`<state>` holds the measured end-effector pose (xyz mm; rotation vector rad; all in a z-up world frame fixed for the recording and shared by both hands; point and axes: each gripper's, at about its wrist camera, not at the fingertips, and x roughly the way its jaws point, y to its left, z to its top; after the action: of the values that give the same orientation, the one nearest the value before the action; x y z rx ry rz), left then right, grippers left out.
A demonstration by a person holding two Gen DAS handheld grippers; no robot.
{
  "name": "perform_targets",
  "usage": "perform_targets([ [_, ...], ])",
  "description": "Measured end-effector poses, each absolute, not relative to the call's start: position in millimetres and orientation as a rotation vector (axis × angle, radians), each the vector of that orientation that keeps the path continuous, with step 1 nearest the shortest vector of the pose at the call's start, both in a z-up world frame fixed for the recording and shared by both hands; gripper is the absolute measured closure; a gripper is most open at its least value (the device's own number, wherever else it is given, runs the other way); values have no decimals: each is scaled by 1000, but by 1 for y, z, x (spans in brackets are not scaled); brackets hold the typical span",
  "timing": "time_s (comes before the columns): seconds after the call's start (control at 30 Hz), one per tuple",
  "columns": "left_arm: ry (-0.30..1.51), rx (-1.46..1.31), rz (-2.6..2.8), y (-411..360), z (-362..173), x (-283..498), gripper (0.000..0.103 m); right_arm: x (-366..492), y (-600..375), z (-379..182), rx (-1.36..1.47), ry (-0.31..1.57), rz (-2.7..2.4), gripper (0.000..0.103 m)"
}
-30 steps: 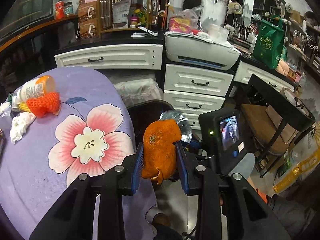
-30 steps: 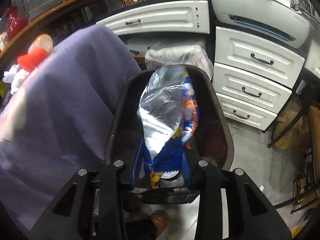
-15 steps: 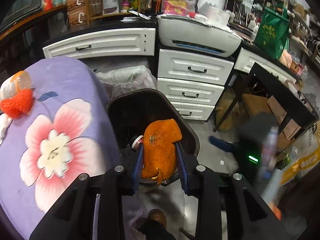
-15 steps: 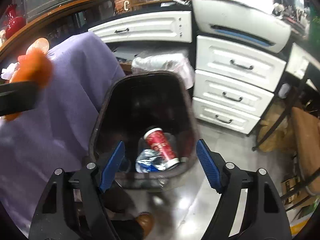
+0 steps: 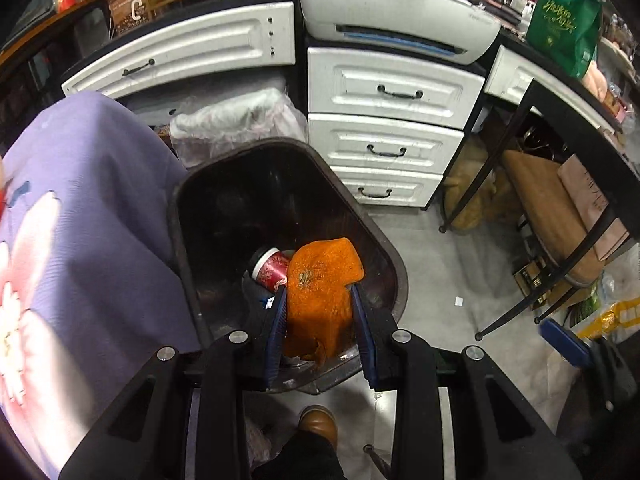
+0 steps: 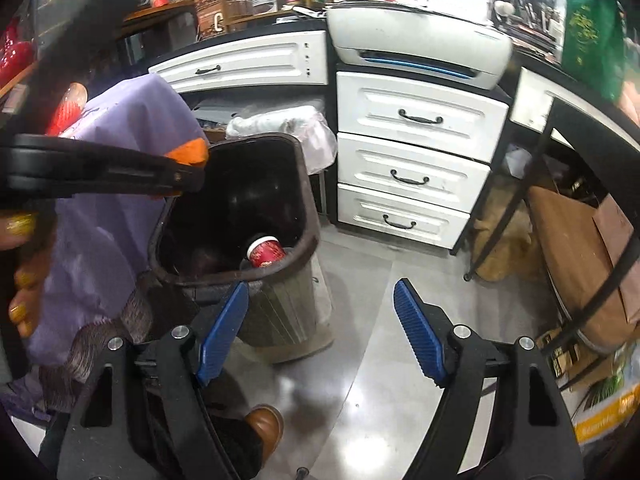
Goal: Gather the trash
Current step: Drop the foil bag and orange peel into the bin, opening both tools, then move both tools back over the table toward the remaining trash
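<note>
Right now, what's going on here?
A person is clearing trash with two handheld tools. The left tool holds a piece of orange peel over the open dark plastic bin, not yet dropped. The right tool has just opened and is empty, off to the side above the floor. A red paper cup lies in the bin.

Each gripper has two matte black plastic arms with round silver screws at the pivots and ribbed blue pads on its fingers (image 6: pixel 418 334). The person wears a brown leather shoe (image 6: pixel 266 426), at 6 o'clock, and gold polish on the fingernails (image 6: pixel 20 224), at 9 o'clock.
</note>
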<state>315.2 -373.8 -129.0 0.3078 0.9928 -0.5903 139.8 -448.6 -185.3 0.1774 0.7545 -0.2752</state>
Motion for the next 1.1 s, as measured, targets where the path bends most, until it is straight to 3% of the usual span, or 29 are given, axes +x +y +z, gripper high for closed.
perform_targets([
  [0.27,1020,321,-542,-384,-150,330,67,112,-448,-182,183,735,-280,28],
  [0.4,994,320,-531,-384,-145,329,39,110,-446,-179,169,726,-281,28],
  [0.5,971,305,-549,-383,-136,325,30,109,-444,-176,182,717,-277,28],
  [1.1,711,242,-573,-318,-37,265,15,109,-418,-138,187,631,-220,28],
])
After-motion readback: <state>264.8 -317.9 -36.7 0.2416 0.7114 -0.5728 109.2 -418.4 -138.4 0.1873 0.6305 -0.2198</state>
